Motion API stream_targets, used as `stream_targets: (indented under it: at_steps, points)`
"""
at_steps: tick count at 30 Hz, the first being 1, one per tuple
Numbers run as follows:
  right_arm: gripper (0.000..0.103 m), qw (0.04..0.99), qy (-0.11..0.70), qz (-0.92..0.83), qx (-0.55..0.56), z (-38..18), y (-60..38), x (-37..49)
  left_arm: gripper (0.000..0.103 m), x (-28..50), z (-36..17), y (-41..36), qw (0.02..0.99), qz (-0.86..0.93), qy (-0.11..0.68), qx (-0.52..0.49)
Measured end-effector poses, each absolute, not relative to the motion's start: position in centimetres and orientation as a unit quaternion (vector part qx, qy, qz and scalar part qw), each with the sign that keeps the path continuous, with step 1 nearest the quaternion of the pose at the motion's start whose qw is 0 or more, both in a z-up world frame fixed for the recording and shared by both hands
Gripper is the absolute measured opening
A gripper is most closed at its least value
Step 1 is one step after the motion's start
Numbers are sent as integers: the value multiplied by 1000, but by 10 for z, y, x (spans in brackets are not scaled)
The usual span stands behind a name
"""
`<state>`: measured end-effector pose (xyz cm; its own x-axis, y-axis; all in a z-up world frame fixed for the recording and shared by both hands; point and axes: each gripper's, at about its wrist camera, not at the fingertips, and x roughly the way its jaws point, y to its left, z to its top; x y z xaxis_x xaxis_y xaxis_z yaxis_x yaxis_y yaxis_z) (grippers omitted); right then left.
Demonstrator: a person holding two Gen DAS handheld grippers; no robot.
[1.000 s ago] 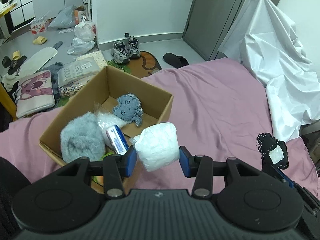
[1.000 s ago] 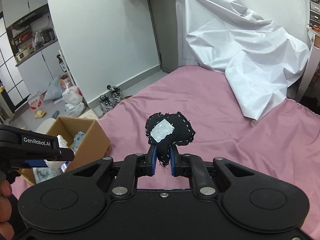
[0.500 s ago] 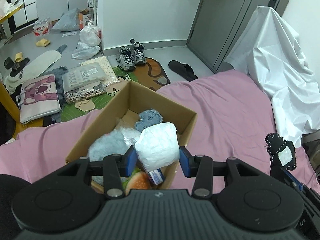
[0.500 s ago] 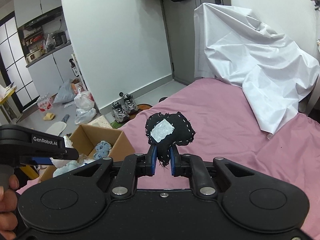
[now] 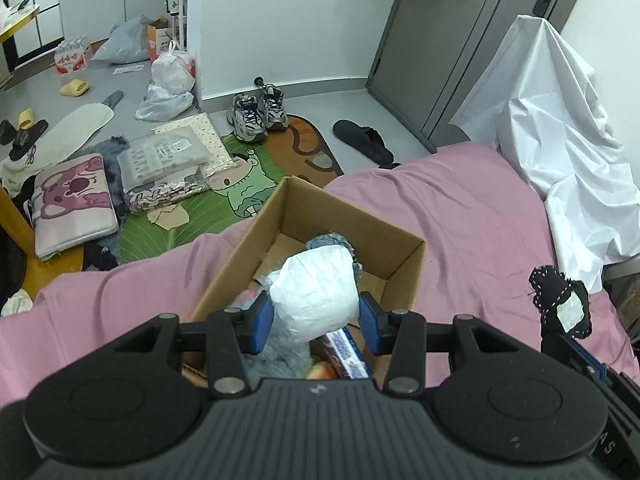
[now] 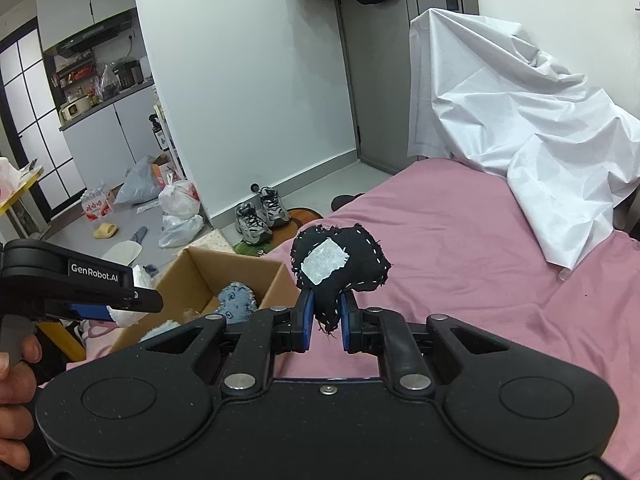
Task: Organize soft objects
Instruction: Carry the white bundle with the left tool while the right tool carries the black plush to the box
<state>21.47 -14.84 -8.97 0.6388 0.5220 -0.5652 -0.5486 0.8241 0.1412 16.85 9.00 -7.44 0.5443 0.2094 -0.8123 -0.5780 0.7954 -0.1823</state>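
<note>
Cardboard forms the open box (image 5: 404, 268) that sits on the pink bed (image 5: 460, 216), and it already holds several soft things: a blue-grey plush (image 6: 236, 298), a grey fluffy piece (image 5: 280, 348) and a few small packets near the front wall. That part of the sorting looks done. Two items are in the air. The left gripper (image 5: 316, 322) has its jaws pinching a white crinkled bundle (image 5: 318, 294) from both sides, directly above the box's interior, so this piece seems ready to be let go into it. The right gripper (image 6: 325, 320) has its jaws pressed tightly on the lower tip of a black stitched pouch with a white patch (image 6: 340, 266), held up over the bed, beside the box and not above it. Judging by this, two drops remain, the white bundle first. No other loose soft things show on the bed, apart from the white sheet (image 6: 520, 152) draped at its far end.
</note>
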Motion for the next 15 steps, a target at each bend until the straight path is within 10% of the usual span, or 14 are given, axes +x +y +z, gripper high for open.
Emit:
stream_targets:
  at_steps: [15]
  points:
    - [14, 891, 327, 315, -5, -102, -124, 222, 44, 176, -80, 122, 852, 209, 429, -218]
